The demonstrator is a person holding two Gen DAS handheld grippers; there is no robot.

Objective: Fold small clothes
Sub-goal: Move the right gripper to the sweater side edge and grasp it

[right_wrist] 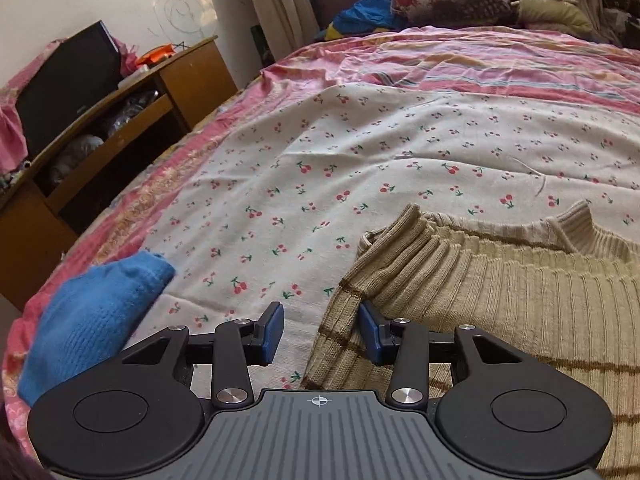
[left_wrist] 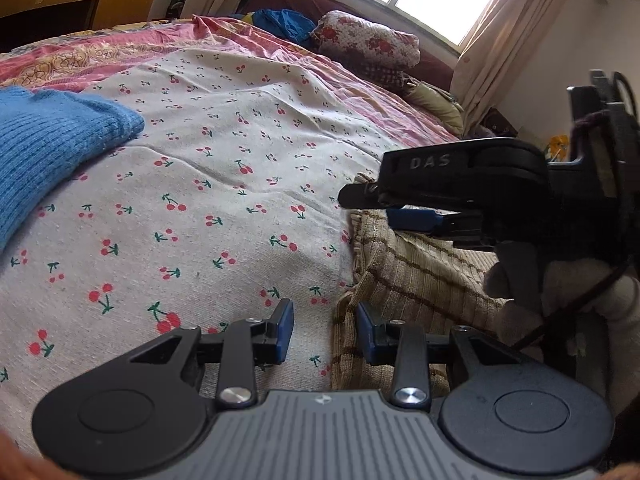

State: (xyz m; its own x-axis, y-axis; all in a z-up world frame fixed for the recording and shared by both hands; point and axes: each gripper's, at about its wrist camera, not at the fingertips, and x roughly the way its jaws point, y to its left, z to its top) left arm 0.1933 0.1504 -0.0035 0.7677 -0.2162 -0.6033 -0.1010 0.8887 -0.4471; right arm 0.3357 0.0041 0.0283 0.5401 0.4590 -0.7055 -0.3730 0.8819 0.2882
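Fold small clothes: one garment folded, one in progress

One blue knit (right_wrist: 96, 316) was seen folded at the bed's left edge; one beige striped sweater (right_wrist: 500, 292) lay flat on the cherry-print sheet (right_wrist: 320, 168), judged unfinished. The left gripper (left_wrist: 325, 330) and right gripper (right_wrist: 321, 330) were each held partly open, astride the sweater's left edge, with no grip made.
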